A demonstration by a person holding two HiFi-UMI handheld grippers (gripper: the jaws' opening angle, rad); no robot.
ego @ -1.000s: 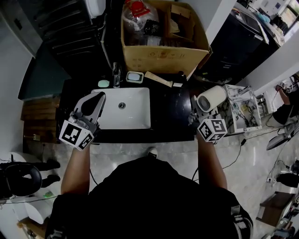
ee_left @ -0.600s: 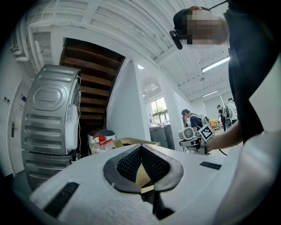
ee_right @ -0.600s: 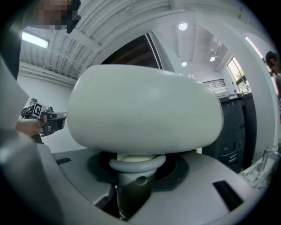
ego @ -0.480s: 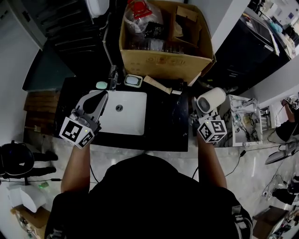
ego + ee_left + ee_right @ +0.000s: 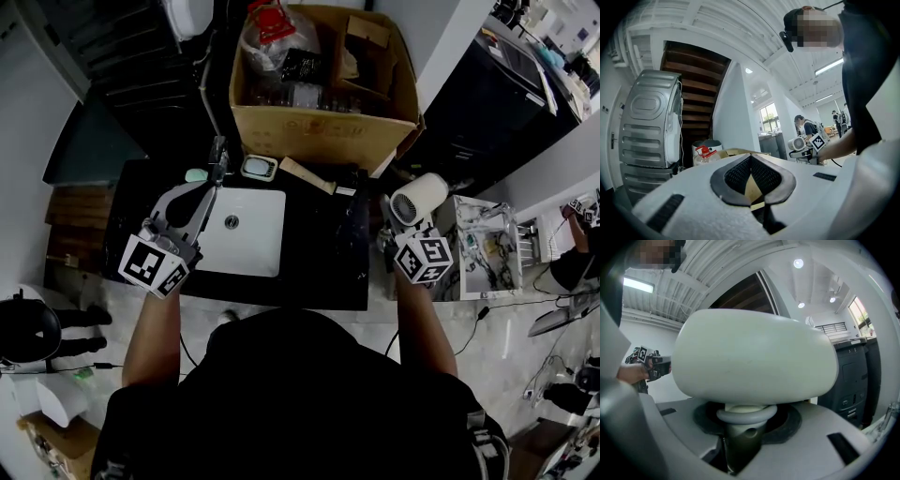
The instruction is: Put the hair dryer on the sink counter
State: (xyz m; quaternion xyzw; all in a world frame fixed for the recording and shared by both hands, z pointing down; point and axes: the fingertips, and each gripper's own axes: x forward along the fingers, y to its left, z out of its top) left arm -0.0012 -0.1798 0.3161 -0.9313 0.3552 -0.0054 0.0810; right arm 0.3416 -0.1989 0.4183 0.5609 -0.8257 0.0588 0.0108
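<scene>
Since the earlier frame the table point(image 5: 323, 253) and its white basin point(image 5: 239, 234) have drifted left in the head view, so the hair dryer point(image 5: 419, 199) now stands a little further off the table's right end; both grippers keep nearly the same places in that view. Right gripper point(image 5: 408, 230): jaws clamped on the hair dryer's handle, with the pale barrel lying across above them and filling most of the right gripper view point(image 5: 754, 357); the hair dryer is held in the air just right of the table, not resting on it. Left gripper point(image 5: 202, 199): held over the table's left part at the basin's left edge, near the faucet point(image 5: 217, 155); jaws together at their tips with nothing between them, as the left gripper view point(image 5: 751, 161) shows. Cardboard box point(image 5: 319, 131): open, holding assorted items, at the far side of the table. Grey ribbed appliance point(image 5: 649, 122): at the left of the left gripper view, beyond the jaws.
</scene>
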